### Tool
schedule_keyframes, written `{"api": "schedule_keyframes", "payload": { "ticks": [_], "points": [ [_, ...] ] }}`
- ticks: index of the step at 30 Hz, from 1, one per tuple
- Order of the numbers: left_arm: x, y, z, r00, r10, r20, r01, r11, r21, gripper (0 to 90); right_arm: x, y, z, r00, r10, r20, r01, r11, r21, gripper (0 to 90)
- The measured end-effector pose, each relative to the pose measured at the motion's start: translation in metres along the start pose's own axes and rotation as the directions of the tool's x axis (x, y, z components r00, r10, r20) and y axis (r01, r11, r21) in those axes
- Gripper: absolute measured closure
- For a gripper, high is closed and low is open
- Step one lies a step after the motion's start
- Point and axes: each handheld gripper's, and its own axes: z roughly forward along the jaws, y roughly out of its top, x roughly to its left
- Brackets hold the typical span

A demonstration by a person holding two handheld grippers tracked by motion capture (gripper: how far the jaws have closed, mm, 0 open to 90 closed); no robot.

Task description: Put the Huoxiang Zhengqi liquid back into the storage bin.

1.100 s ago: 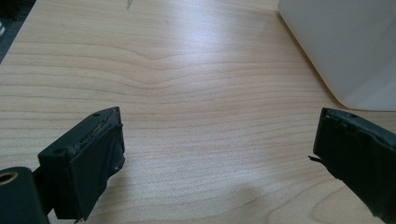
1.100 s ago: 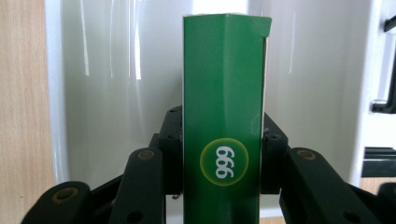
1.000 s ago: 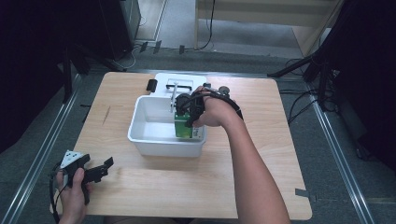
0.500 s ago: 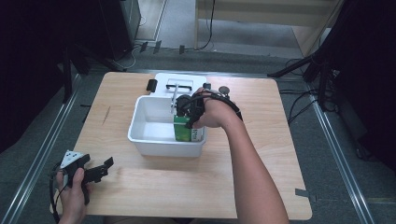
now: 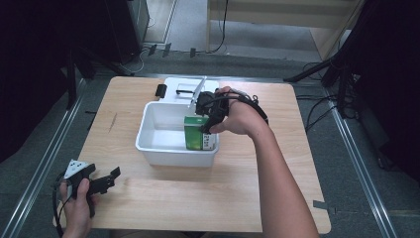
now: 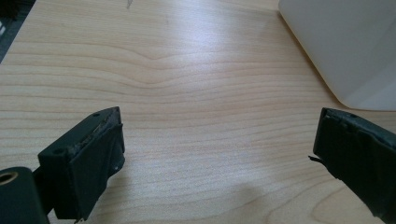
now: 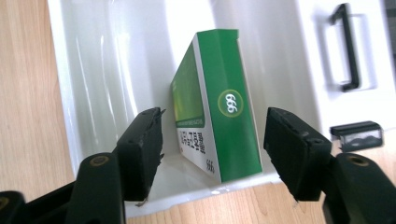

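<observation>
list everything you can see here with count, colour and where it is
table: 1, light wood, centre of the high view
tub: 1, white, open, middle of the table
box: 1, green with white print, standing inside the tub at its right end
lid: 1, white with a black handle, flat on the table behind the tub
small object: 1, black, on the table left of the lid; too small to identify
left hand-held gripper: 1, black, at the table's near left corner, jaws wide apart over bare wood
right hand-held gripper: 1, black, over the tub, jaws open on either side of the box, not touching it
hands: 2, left hand at the near left edge, right hand at the tub's right end
</observation>
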Motion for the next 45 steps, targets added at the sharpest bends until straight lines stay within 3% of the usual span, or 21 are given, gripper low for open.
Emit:
{"api": "schedule_keyframes", "payload": {
  "ticks": [3,9,12,17,20,21,22,23,24,25,28,33,34,36,37,38,41,42,43,44,45],
  "points": [
    [0.000,0.000,0.000,1.0000,0.002,-0.001,-0.002,1.0000,0.001,3.0,-0.001,-0.006,-0.009,0.9980,0.059,0.023,-0.058,0.997,-0.043,34.2],
    [-0.001,0.000,0.000,1.0000,0.000,-0.004,0.000,1.0000,-0.001,3.0,-0.002,-0.026,-0.025,0.9852,0.158,0.068,-0.147,0.980,-0.137,30.7],
    [-0.001,0.000,0.000,1.0000,0.000,-0.005,0.000,1.0000,-0.001,3.0,-0.004,-0.038,-0.030,0.9748,0.202,0.094,-0.186,0.969,-0.163,29.7],
    [-0.001,0.000,0.000,1.0000,0.001,-0.006,-0.001,1.0000,0.000,3.0,-0.008,-0.064,-0.038,0.9465,0.297,0.126,-0.262,0.936,-0.235,29.3],
    [-0.001,0.000,0.000,1.0000,0.001,-0.006,-0.001,1.0000,0.002,3.0,-0.009,-0.081,-0.041,0.9219,0.363,0.136,-0.316,0.907,-0.280,28.8],
    [-0.001,0.000,0.000,1.0000,0.001,-0.006,-0.001,1.0000,0.001,3.0,-0.009,-0.081,-0.041,0.9219,0.363,0.136,-0.316,0.907,-0.280,28.8],
    [-0.001,0.000,0.000,1.0000,0.002,-0.007,-0.002,1.0000,0.002,3.0,-0.010,-0.094,-0.042,0.9031,0.406,0.139,-0.349,0.882,-0.316,28.5],
    [-0.001,0.000,0.000,1.0000,0.002,-0.007,-0.002,1.0000,0.002,3.0,-0.010,-0.094,-0.042,0.9031,0.406,0.139,-0.349,0.882,-0.316,28.5],
    [-0.001,0.000,0.000,1.0000,0.004,-0.007,-0.004,1.0000,0.003,3.0,-0.009,-0.104,-0.042,0.8926,0.431,0.133,-0.365,0.863,-0.349,28.3],
    [-0.001,0.000,0.000,1.0000,0.003,-0.008,-0.003,1.0000,0.005,3.0,-0.009,-0.108,-0.042,0.8878,0.443,0.125,-0.374,0.853,-0.364,28.4],
    [-0.001,0.000,0.000,0.9999,0.008,-0.008,-0.008,0.9999,0.009,3.0,-0.007,-0.118,-0.041,0.8806,0.457,0.126,-0.383,0.843,-0.378,28.3],
    [-0.001,0.000,0.000,0.9999,0.007,-0.009,-0.007,0.9999,0.007,3.0,-0.001,-0.140,-0.036,0.8493,0.510,0.137,-0.413,0.803,-0.429,28.3],
    [-0.001,0.000,0.000,0.9999,0.007,-0.009,-0.007,0.9999,0.007,3.0,-0.001,-0.140,-0.036,0.8493,0.510,0.137,-0.413,0.803,-0.429,28.3],
    [-0.001,0.000,0.000,0.9999,0.009,-0.011,-0.009,0.9999,0.008,3.0,0.002,-0.152,-0.034,0.8276,0.542,0.147,-0.430,0.781,-0.454,28.5],
    [-0.001,0.000,0.000,0.9999,0.009,-0.011,-0.009,0.9999,0.008,3.0,0.002,-0.152,-0.034,0.8276,0.542,0.147,-0.430,0.781,-0.454,28.5],
    [-0.001,0.000,0.000,0.9999,0.009,-0.011,-0.009,0.9999,0.008,3.0,0.003,-0.160,-0.033,0.8097,0.568,0.148,-0.444,0.758,-0.478,28.9],
    [-0.001,0.000,0.000,0.9999,0.009,-0.013,-0.009,0.9999,0.009,3.0,0.005,-0.175,-0.033,0.7812,0.603,0.163,-0.449,0.724,-0.523,30.2],
    [-0.001,0.000,0.000,0.9999,0.009,-0.014,-0.009,0.9999,0.009,3.0,0.005,-0.175,-0.033,0.7812,0.603,0.163,-0.449,0.724,-0.523,30.2],
    [-0.001,0.000,0.000,0.9999,0.010,-0.014,-0.010,0.9999,0.010,3.0,0.006,-0.180,-0.032,0.7723,0.614,0.162,-0.454,0.711,-0.537,30.2],
    [-0.001,0.000,0.000,0.9998,0.011,-0.015,-0.010,0.9999,0.011,3.0,0.008,-0.189,-0.032,0.7537,0.638,0.159,-0.460,0.685,-0.566,30.4],
    [-0.001,0.000,0.000,0.9998,0.012,-0.015,-0.012,0.9999,0.009,3.0,0.009,-0.194,-0.032,0.7445,0.648,0.162,-0.459,0.673,-0.580,30.4]
  ]
}}
